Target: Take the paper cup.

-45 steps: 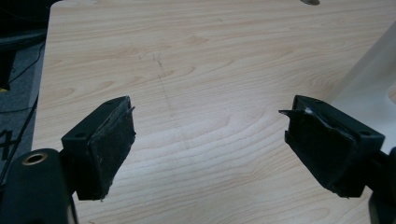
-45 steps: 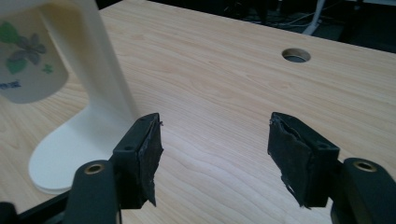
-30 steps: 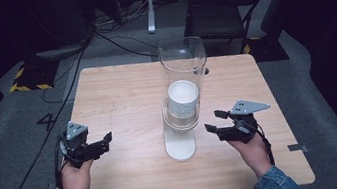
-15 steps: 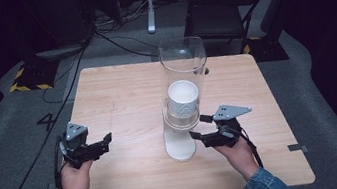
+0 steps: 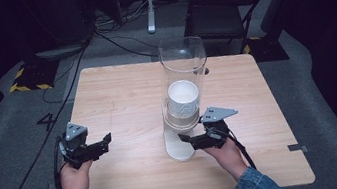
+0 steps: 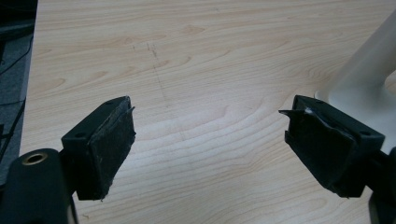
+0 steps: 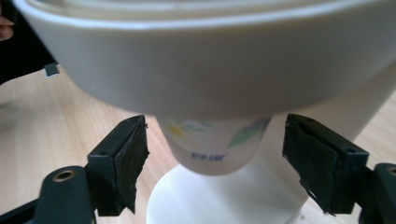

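Jaws of the right gripper (image 7: 215, 163) stand spread wide on either side of the bottom paper cup (image 7: 212, 144), a white one printed with yellow and green leaf shapes, which pokes out below the cream plastic collar (image 7: 210, 60) of a cup dispenser; neither pad touches it. In the high view the right gripper (image 5: 189, 141) sits just beside the dispenser's lower end, near the front middle of the light wooden bench (image 5: 116, 97). The dispenser itself is a tall clear plastic tube (image 5: 183, 62) holding a stack of white paper cups (image 5: 182, 95), raised on a white round foot (image 5: 178, 147).

Jaws of the left gripper (image 6: 205, 144) are likewise spread with nothing between them, held low over bare bench at the front left (image 5: 103, 140), well apart from the dispenser.

The cup looks light, thin-walled and easily crushed, so a soft pinch on its two opposite sides just below the collar, followed by a straight downward pull, seems the sensible hold. The foot may need steadying, as the tall tube could tip.

A short line of dark blue print sits low on the cup, too blurred to read.
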The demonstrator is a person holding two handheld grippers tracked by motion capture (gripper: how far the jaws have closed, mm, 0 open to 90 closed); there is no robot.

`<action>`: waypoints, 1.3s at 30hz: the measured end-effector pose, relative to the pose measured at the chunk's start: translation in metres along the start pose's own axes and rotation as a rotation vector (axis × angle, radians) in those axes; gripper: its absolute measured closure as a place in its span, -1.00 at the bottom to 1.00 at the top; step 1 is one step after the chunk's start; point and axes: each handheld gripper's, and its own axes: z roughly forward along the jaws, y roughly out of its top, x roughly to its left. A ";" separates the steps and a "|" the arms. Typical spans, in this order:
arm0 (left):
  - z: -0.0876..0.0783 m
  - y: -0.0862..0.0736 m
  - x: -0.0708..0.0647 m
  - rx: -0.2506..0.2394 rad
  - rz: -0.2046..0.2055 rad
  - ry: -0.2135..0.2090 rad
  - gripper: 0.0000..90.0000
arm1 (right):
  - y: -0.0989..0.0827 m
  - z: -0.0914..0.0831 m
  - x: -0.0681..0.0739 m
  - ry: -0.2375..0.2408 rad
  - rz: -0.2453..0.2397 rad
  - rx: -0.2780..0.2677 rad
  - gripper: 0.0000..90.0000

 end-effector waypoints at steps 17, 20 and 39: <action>0.000 -0.001 0.000 -0.011 -0.018 0.008 -0.65 | -0.001 0.019 0.008 -0.069 0.017 -0.089 -0.31; 0.000 -0.001 0.000 -0.010 -0.018 0.008 -0.65 | -0.002 0.019 0.009 -0.070 0.018 -0.093 -0.29; -0.002 -0.001 0.001 -0.008 -0.015 0.006 -0.65 | -0.005 0.018 0.002 -0.075 -0.051 -0.097 -0.27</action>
